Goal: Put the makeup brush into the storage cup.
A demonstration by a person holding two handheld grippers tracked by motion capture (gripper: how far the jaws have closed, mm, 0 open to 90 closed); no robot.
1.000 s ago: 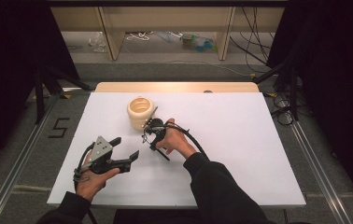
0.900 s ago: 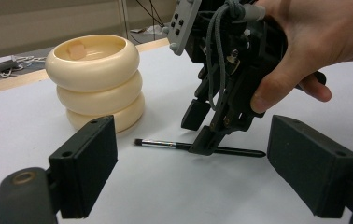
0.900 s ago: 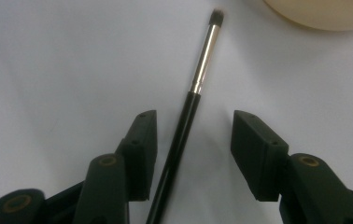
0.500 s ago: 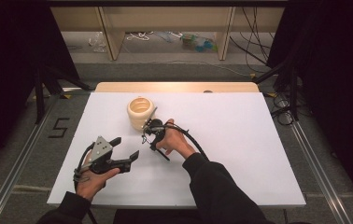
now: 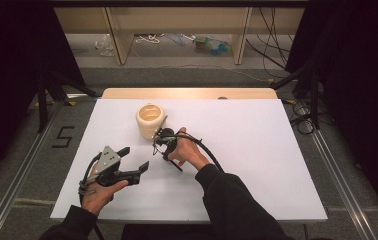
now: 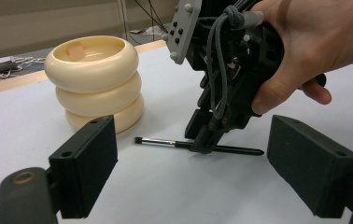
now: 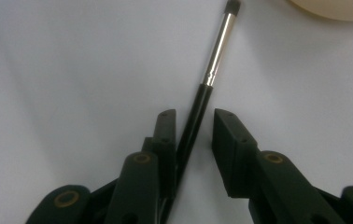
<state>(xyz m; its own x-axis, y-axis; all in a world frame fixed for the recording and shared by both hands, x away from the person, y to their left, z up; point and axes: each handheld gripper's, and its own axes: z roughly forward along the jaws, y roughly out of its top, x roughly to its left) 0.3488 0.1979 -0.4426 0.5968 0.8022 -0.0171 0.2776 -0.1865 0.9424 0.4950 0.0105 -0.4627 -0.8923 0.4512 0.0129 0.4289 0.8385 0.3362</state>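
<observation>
Table (image 5: 277, 150): bore everything, hands entering from its near edge.
Ringed pot (image 5: 150, 120): stood toward the far left.
Brush (image 6: 198, 145): lay flat just before the pot, between the right gripper's (image 7: 193, 135) jaws.
Left gripper (image 5: 133, 159): hung nearer, left of the brush.

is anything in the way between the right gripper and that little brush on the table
Nothing visible. The right gripper is down over the brush, whose black handle lies between its fingers, close against one of them with a gap to the other. The jaws have just been closing. The cream ribbed holder stands apart, beyond the bristle end.
</observation>
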